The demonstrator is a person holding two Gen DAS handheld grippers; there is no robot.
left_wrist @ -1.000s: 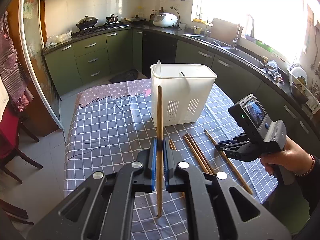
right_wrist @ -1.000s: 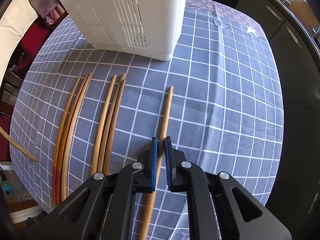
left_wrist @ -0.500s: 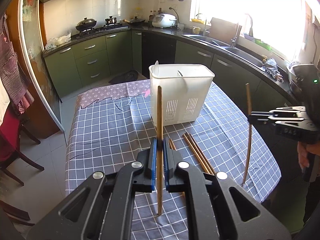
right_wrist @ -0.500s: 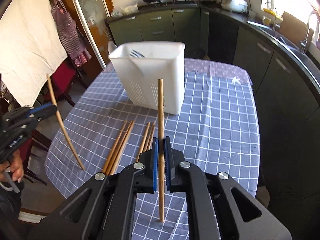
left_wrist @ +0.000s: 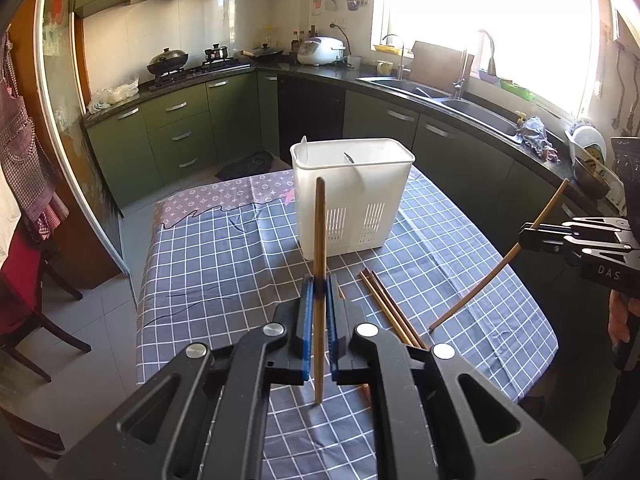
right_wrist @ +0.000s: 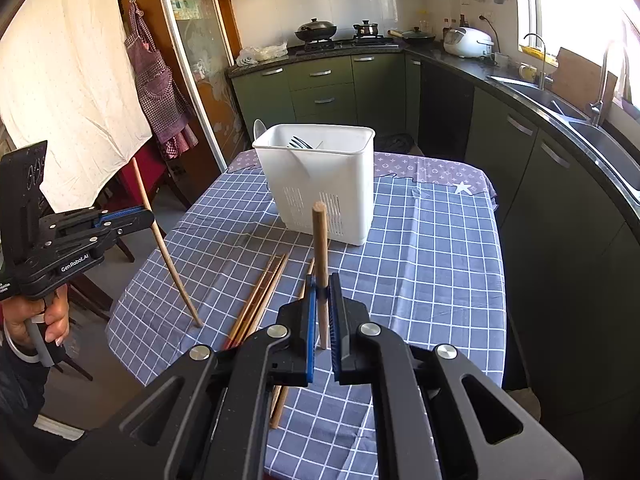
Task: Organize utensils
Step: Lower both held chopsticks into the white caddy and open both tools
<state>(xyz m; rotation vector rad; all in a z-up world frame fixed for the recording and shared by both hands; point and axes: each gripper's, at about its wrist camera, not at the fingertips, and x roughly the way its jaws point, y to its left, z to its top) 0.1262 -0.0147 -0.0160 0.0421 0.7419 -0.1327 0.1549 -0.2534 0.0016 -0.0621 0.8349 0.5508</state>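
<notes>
Each gripper holds one wooden chopstick above the checked tablecloth. My left gripper point(left_wrist: 319, 284) is shut on a chopstick point(left_wrist: 319, 240) standing nearly upright; the right wrist view shows this gripper point(right_wrist: 150, 216) at the left with its chopstick point(right_wrist: 168, 256) slanting down to the cloth. My right gripper point(right_wrist: 323, 280) is shut on another chopstick point(right_wrist: 320, 240), upright between the blue pads; it appears as a gripper point(left_wrist: 524, 234) at the right edge of the left wrist view, its chopstick point(left_wrist: 492, 274) tilted. The white utensil holder point(left_wrist: 352, 200) point(right_wrist: 332, 176) stands beyond both, with a fork inside.
Several loose chopsticks point(right_wrist: 260, 296) point(left_wrist: 390, 308) lie on the table point(right_wrist: 432, 264) between the grippers and the holder. A red chair point(left_wrist: 24, 280) stands at the left. Green kitchen cabinets and a sink counter point(left_wrist: 460, 100) ring the table.
My right gripper has lifted its chopstick off the cloth and swung it from lying flat to upright, then tilted it. The left gripper and its chopstick have stayed put.
</notes>
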